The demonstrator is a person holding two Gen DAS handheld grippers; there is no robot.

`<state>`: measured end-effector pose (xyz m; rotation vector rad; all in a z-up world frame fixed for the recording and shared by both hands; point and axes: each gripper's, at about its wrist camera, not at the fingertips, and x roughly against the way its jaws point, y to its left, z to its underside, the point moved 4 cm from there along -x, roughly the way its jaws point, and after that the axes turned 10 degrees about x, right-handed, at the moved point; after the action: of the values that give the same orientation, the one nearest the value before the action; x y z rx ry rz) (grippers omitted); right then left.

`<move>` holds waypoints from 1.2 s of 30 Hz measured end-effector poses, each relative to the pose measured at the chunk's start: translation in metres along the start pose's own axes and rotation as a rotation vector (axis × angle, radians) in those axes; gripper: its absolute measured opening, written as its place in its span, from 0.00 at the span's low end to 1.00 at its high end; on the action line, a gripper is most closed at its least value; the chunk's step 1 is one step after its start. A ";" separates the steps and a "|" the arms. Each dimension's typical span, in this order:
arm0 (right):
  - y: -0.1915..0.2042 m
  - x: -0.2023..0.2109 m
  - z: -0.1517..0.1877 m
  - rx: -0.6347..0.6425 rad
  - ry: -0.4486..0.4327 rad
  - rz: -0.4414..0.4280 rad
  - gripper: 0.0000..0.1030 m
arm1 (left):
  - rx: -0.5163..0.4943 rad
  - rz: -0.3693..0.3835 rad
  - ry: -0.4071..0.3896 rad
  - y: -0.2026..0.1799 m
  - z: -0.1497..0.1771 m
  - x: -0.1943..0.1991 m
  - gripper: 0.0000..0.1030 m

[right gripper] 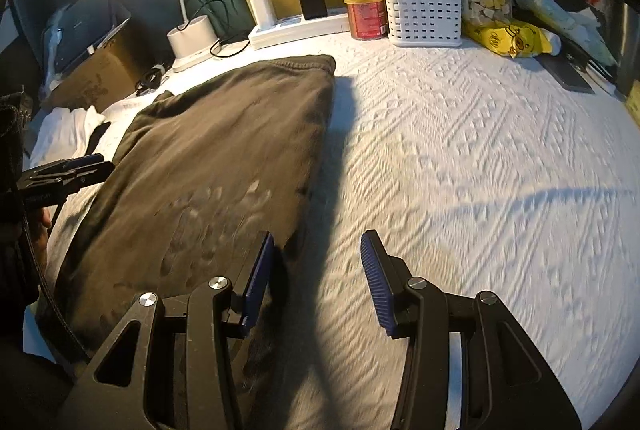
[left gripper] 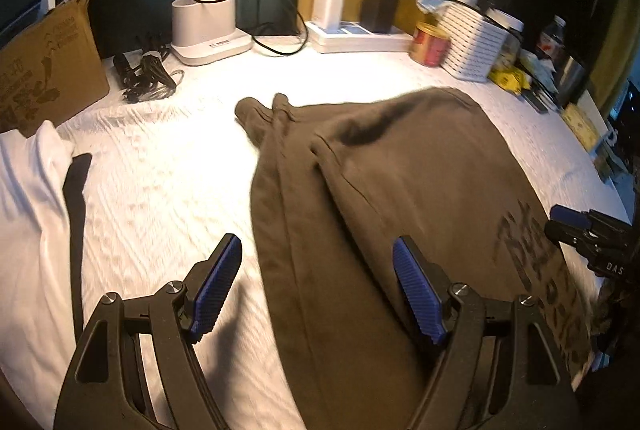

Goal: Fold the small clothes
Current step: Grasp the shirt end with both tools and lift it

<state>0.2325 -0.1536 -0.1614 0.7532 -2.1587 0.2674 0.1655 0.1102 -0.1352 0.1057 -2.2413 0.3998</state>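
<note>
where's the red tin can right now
The red metal tin can stands at the far edge of the bed, between the white power strip and the white perforated plastic basket.

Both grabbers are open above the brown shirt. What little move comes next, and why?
Probably lower both onto the near hem of the brown shirt and pinch it. The left gripper and right gripper hold nothing, and the shirt lies flat, apparently only partly folded.

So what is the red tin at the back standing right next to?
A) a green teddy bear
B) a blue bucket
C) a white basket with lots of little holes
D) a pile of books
C: in the right wrist view the red tin stands just left of the white basket with rows of little holes, at the back edge of the white cover.
</note>
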 end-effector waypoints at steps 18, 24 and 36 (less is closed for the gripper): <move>-0.017 -0.047 -0.060 0.003 -0.046 -0.009 0.47 | -0.089 0.088 0.013 -0.015 -0.034 -0.048 0.75; -0.011 -0.070 -0.078 0.024 -0.042 -0.041 0.47 | -0.166 0.097 0.018 -0.033 -0.029 -0.052 0.60; 0.013 -0.093 -0.091 0.100 -0.013 -0.064 0.47 | -0.204 0.140 0.030 -0.053 -0.024 -0.050 0.19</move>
<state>0.3279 -0.0652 -0.1726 0.8815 -2.1414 0.3395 0.2269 0.0654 -0.1456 -0.1637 -2.2529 0.2430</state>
